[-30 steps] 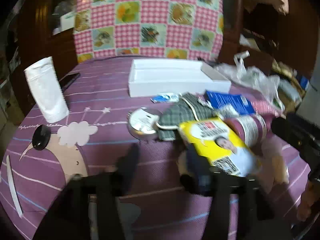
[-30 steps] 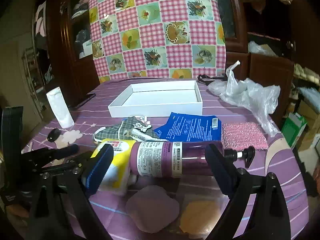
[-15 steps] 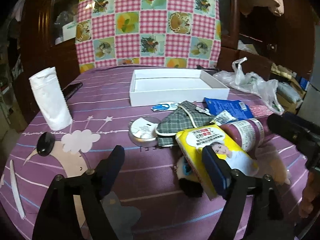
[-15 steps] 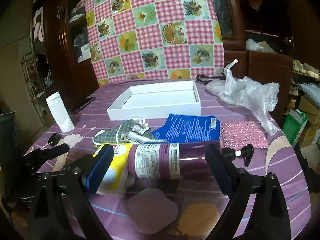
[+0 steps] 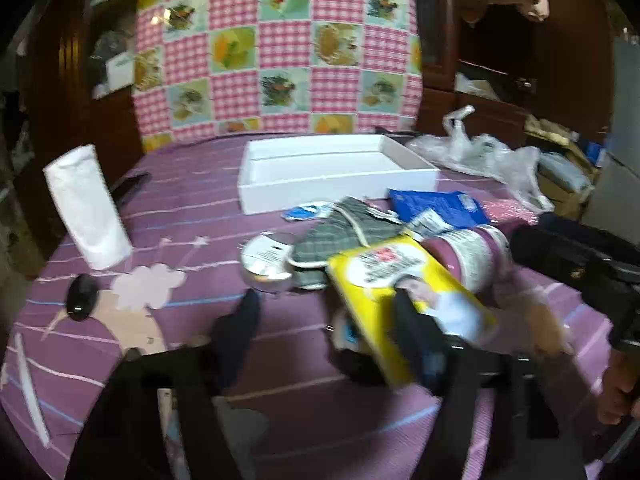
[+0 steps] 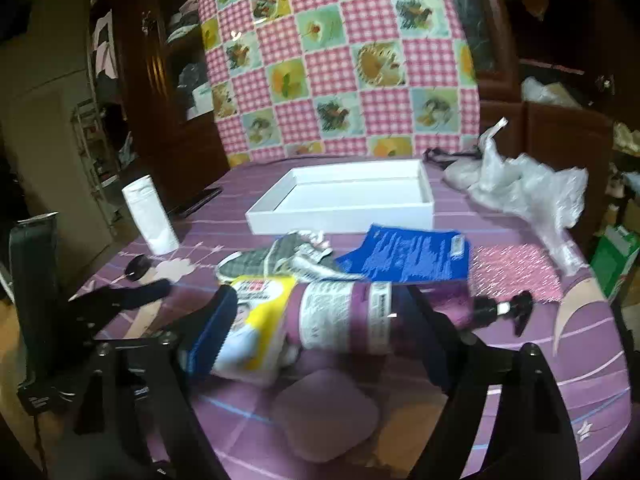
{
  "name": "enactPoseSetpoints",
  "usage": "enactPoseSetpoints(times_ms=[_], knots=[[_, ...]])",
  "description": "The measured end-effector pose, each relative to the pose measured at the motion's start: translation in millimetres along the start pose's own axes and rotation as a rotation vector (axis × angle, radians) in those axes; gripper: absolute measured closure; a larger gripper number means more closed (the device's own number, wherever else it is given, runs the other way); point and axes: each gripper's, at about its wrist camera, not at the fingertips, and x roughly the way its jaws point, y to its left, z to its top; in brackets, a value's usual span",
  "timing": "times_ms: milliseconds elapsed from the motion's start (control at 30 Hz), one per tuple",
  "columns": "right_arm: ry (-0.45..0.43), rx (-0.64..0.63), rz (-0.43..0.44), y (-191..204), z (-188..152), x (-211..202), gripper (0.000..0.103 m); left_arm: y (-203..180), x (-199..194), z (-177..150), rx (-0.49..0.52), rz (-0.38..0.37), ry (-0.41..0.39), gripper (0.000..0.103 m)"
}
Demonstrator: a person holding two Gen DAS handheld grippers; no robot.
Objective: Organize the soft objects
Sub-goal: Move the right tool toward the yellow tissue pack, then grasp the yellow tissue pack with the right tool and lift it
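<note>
A yellow soft pack (image 5: 404, 296) lies tilted on a purple pump bottle (image 5: 472, 256) on the purple tablecloth; both show in the right wrist view, pack (image 6: 260, 320), bottle (image 6: 360, 316). A grey plaid pouch (image 5: 344, 236) lies behind them. My left gripper (image 5: 328, 320) is open, its right finger in front of the pack's near edge. My right gripper (image 6: 320, 320) is open, its fingers standing either side of pack and bottle. A white open box (image 5: 332, 172) sits farther back.
A white upright pouch (image 5: 86, 204) stands at the left. A round tin (image 5: 266, 260), a blue packet (image 6: 408, 256), a pink sparkly cloth (image 6: 516, 268), a pink pad (image 6: 328, 412) and a clear plastic bag (image 6: 524, 188) lie around. A quilted chair back (image 5: 276, 48) stands behind.
Both grippers moved forward and lower toward the yellow pack and bottle. The left gripper's right finger now overlaps the pack's near edge. Jaws stay open.
</note>
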Motion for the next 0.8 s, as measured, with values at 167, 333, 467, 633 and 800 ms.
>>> enactPoseSetpoints(times_ms=[167,333,467,633,800], knots=[[0.044,-0.005,0.037,4,-4,6,0.04,2,-1,-2,-0.036,-0.054,0.006,0.055],[0.076,0.019,0.092,5,-6,11,0.042,15,4,-6,-0.173,-0.161,0.032,0.055],[0.141,0.029,0.135,8,-10,21,0.042,12,3,-6,-0.147,-0.152,0.032,0.055],[0.227,0.027,0.161,13,-19,36,0.043,2,2,-6,-0.095,-0.169,0.037,0.076],[0.262,0.087,0.217,9,-24,44,0.06,2,4,-6,-0.095,-0.189,0.053,0.078]])
